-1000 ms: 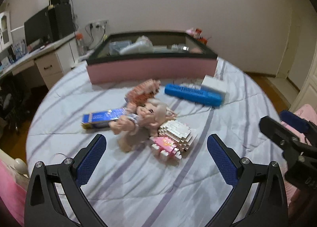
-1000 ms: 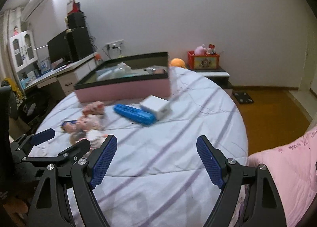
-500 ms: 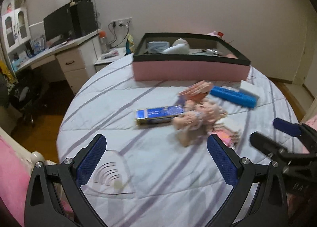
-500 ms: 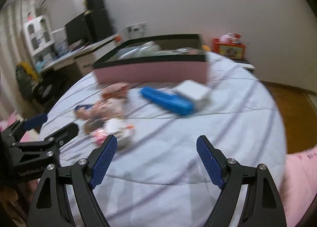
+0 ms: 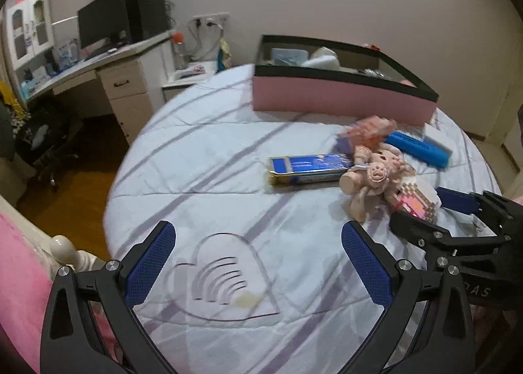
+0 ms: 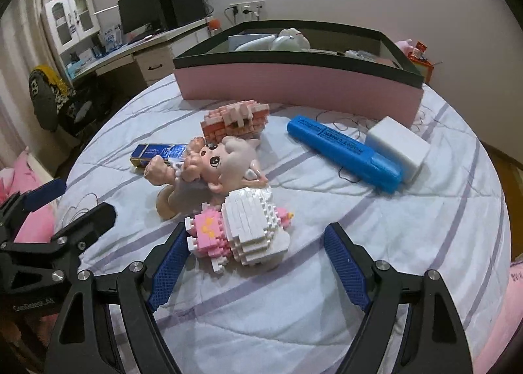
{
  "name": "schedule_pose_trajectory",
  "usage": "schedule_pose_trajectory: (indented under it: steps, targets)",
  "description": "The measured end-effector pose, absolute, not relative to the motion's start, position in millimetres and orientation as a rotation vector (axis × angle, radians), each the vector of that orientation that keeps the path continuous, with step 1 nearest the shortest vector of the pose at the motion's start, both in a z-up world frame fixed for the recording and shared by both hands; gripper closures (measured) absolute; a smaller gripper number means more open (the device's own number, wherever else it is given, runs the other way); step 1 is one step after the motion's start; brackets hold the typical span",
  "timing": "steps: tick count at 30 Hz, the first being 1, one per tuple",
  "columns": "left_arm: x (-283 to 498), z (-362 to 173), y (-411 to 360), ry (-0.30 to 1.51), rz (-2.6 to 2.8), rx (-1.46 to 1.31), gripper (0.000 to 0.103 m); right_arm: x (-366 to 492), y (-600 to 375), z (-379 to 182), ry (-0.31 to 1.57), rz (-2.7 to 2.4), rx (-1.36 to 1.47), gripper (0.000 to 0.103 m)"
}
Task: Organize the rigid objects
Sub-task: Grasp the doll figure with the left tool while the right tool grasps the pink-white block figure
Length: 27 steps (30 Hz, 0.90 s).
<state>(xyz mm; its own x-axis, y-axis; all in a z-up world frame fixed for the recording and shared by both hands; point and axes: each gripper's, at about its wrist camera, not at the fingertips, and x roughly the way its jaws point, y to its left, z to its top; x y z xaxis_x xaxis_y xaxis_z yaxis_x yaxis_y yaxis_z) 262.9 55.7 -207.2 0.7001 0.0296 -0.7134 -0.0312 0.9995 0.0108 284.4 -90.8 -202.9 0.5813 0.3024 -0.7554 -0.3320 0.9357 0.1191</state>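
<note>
Place: we work on a bed [image 6: 408, 227] with a pale striped cover; the things lie in a group near its middle, in front of a pink box [image 6: 294, 86] with a dark rim.
Thing we aim at: the white and pink brick figure [image 6: 242, 230], which lies on the cover at the near edge of the group, touching the doll [image 6: 212, 171] behind it.
Other things: a brick cake [image 6: 235, 120], a blue marker [image 6: 343, 151], a white block [image 6: 397, 143] and a blue flat pack [image 5: 307, 166] wait further back.
Right claw [image 6: 255, 264]: open, its jaws have just been closing a little; the brick figure sits between the two blue pads but the pads do not press on it yet.
Left claw [image 5: 258, 267]: open and empty, over a bare part of the cover with a heart print.
Key relation: the brick figure is directly ahead of the right claw and a little toward its left pad, which is almost at the pink part; the right pad is still apart from the white part.
Long axis: we judge that the figure lies across the line between the pads, so the jaws close along its length.
Nearer hand: the right one; in the left view the figure lies far to the side, beside the right claw.
Next move, our judgement: close on the figure, lift it and carry it to the pink box.
Risk: the doll leans on the figure and may be dragged.
</note>
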Motion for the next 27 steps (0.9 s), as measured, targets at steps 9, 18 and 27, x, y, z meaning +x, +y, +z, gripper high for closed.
schedule_pose_trajectory:
  steps: [9,18,27]
  targets:
    - [291,-212,1,0.834,-0.077,0.013,0.000,271,-148,-199,0.850,0.274,-0.009,0.043]
    - [325,-219,-29,0.893,-0.138,-0.003,0.021,275,-166,-201,0.836,0.296,0.032,0.042]
    - [316,-209,-28,0.830,-0.163,0.020,0.049,275,-168,-200,0.813,0.283,0.047,0.042]
